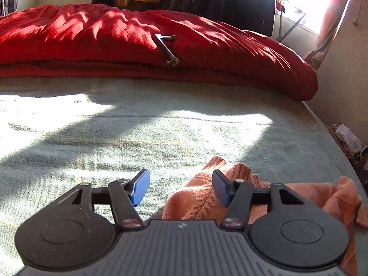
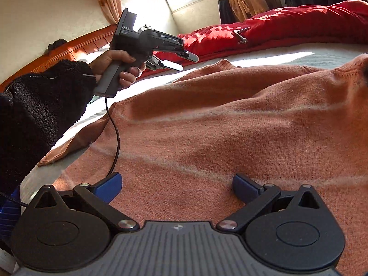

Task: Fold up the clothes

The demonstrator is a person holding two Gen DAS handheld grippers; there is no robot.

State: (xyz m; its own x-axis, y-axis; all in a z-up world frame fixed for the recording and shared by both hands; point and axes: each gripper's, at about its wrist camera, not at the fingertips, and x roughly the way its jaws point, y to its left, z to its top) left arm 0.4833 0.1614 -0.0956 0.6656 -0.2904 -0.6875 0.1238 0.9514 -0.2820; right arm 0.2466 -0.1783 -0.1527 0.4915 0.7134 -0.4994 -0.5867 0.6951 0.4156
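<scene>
Bed covered by a pale green blanket, sun patches across it. Orange sweater with thin pale stripes lies spread flat on the bed, filling most of the right wrist view; one sleeve trails off toward the near left edge. In the left wrist view only a rumpled part of the sweater shows, low right, near the bed's edge. Left gripper: jaws partly open, blue pads apart, nothing between them; the right-hand pad sits in front of the sweater's knit, contact unclear. From the right wrist view the same left gripper hangs in the air above the far edge of the sweater, held by a hand in a black fleece sleeve, cable drooping from the handle. Right gripper: jaws wide open, empty, poised low over the sweater's body. Red duvet bunched along the far side of the bed, a small metal crank-like piece lying on it. Dark clothes on a rack by the bright window.
</scene>
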